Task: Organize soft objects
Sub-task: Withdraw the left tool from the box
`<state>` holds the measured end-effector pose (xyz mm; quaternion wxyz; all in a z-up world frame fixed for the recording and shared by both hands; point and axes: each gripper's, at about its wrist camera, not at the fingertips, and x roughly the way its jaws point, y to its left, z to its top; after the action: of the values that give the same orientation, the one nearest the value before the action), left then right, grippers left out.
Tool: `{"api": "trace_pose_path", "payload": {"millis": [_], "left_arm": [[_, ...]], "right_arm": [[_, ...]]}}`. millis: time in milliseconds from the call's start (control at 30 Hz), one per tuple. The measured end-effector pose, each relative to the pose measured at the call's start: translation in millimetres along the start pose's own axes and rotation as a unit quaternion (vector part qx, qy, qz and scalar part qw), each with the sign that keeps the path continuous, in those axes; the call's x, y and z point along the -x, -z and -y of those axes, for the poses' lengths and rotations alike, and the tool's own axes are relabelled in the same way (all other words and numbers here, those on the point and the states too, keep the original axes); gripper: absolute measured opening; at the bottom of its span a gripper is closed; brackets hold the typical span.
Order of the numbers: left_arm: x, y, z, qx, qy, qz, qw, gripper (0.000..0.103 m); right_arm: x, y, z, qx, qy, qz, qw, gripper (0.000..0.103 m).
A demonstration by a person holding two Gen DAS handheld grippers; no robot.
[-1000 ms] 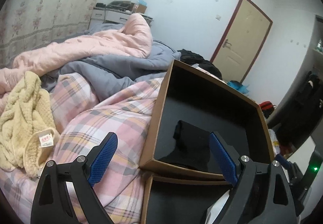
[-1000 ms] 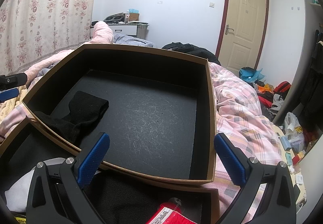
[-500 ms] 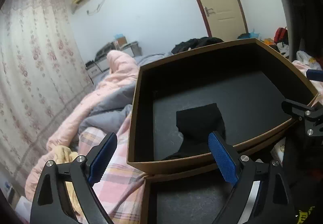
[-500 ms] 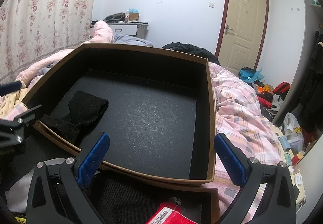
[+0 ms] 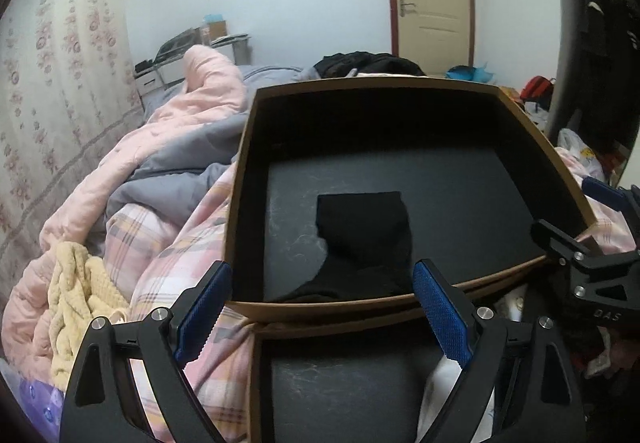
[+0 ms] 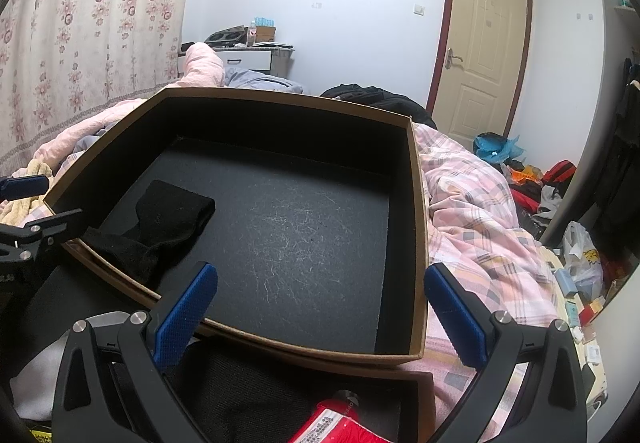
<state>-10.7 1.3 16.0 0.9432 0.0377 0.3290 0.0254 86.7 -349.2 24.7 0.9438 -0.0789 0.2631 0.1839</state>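
Black sock (image 5: pixel 366 243) in box (image 5: pixel 240 179), toe hidden by wall, both jaws released, empty.

Little can be read. In the left wrist view, the black body of the right tool (image 5: pixel 600 239) bears pale raised letters that look like "DAS", with the start of the word cut off. In the right wrist view, a red packet (image 6: pixel 336 423) at the bottom edge carries a white label with print too small and tilted to make out, and a yellow strip (image 6: pixel 38 436) in the lower left corner shows dark marks that stay unreadable.
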Motion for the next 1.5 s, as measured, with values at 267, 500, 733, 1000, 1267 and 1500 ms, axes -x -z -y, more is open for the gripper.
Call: {"api": "trace_pose_path", "payload": {"millis": [267,500,733,1000,1267,1500], "left_arm": [[-6,-2,-7,0.034,0.04,-0.014,0.9985,0.094],[-10,-2,1,0.019,0.054,-0.016,0.9982,0.103],[-10,0,1,0.024,0.057,-0.019,0.9979,0.103],[-11,1,-1,0.023,0.058,-0.014,0.9979,0.103],[-8,4,1,0.016,0.053,0.002,0.9984,0.103],[-7,10,24,-0.051,-0.009,0.008,0.9986,0.103]], "right_arm": [[0,0,0,0.0,0.0,0.0,1.0,0.102],[1,1,0,0.001,0.0,0.0,1.0,0.102],[3,1,3,0.005,-0.002,-0.001,1.0,0.102],[27,-6,18,-0.034,-0.054,0.015,0.998,0.102],[74,-9,42,-0.032,-0.047,0.032,0.998,0.102],[64,-1,44,-0.021,-0.087,-0.066,0.994,0.102]]}}
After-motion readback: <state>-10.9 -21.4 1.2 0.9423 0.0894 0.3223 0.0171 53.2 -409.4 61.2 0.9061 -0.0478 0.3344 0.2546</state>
